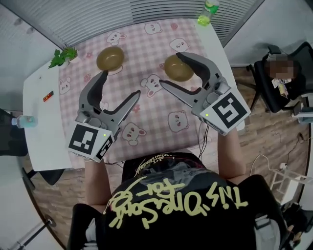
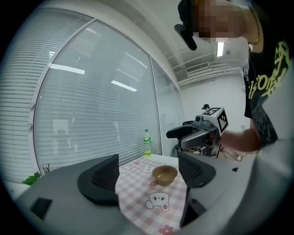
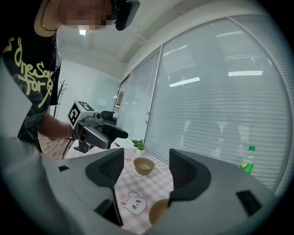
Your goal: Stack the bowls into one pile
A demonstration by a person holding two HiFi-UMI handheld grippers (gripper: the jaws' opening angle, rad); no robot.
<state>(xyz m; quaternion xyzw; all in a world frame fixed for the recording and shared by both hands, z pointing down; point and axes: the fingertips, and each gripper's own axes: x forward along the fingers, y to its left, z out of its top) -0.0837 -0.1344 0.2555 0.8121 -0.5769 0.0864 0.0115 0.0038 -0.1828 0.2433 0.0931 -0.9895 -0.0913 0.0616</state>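
Head view: nearest the camera, the left gripper (image 1: 120, 84) and the right gripper (image 1: 170, 69) were held over the pink checked tablecloth (image 1: 146, 112) printed with bunnies. Both grippers had their jaws spread wide, with nothing clamped in either.

The right bowl (image 1: 177, 69) sat upright on the cloth directly under the right gripper's tips, its far side covered by one arched jaw. In the right gripper view that bowl showed only as a rim low down beside one jaw, not in the gap between the pads. Whether the jaw touched it could not be told.

The left bowl (image 1: 110, 58) stood upright just beyond the left gripper's tips, apart from them and well apart from the other bowl.

Farther off, a small green plant (image 1: 62, 56) stood at the cloth's far left corner. A green bottle (image 1: 209, 10) stood at the far right corner of the white table (image 1: 41, 141).
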